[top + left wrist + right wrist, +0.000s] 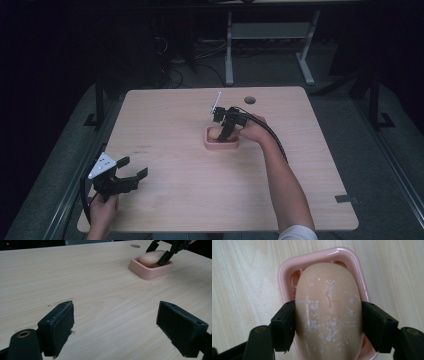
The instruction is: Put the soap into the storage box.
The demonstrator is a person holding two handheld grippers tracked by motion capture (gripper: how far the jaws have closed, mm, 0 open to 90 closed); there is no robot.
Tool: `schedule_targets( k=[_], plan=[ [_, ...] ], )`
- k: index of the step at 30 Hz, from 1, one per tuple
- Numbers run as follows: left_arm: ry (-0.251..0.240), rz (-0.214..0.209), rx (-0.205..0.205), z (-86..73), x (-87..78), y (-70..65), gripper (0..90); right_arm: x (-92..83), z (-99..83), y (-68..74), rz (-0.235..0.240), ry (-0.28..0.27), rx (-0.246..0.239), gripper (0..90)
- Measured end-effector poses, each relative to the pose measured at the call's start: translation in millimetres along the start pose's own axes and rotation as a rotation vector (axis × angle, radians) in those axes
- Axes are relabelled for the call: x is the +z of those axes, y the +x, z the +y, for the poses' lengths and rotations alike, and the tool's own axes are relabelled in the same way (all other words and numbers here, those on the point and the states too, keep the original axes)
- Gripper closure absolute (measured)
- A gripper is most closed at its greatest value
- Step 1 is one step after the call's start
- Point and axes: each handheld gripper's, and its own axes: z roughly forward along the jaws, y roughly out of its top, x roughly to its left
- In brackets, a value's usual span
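Observation:
A peach soap bar [328,312], flecked with white, lies in a pink soap dish [322,253] near the middle of the table. My right gripper [329,323] reaches down over the dish, and its two black pads press on the bar's two long sides. In the high view the same gripper [226,131] stands over the dish [221,145]. At the table's front left corner, my left gripper [134,167] is held low and open with nothing between its pads [60,325]. Far off in its own view are the dish [150,271] and the soap [151,257].
The light wooden table [175,190] has a round cable hole [250,100] at the back. A dark tape mark [346,198] sits near the front right edge. Desk legs [229,50] and cables stand on the floor behind.

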Motion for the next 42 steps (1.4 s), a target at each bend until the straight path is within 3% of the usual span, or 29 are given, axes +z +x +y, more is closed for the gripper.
schedule_targets(
  k=[13, 16, 42],
  plan=[
    [0.0, -0.001, 0.001, 0.3, 0.1, -0.9, 14.3, -6.5, -3.6, 1.4, 0.002, -0.042, 0.014, 29.7],
    [0.0, -0.002, 0.001, 0.2, 0.3, -1.0, 14.3, -8.7, -7.6, 1.5, 0.021, -0.055, 0.031, 28.0],
    [0.007, -0.003, 0.003, -0.3, 1.4, -1.7, 14.3, -28.9, -41.8, 3.6, 0.026, -0.099, 0.112, 25.1]
  ],
)
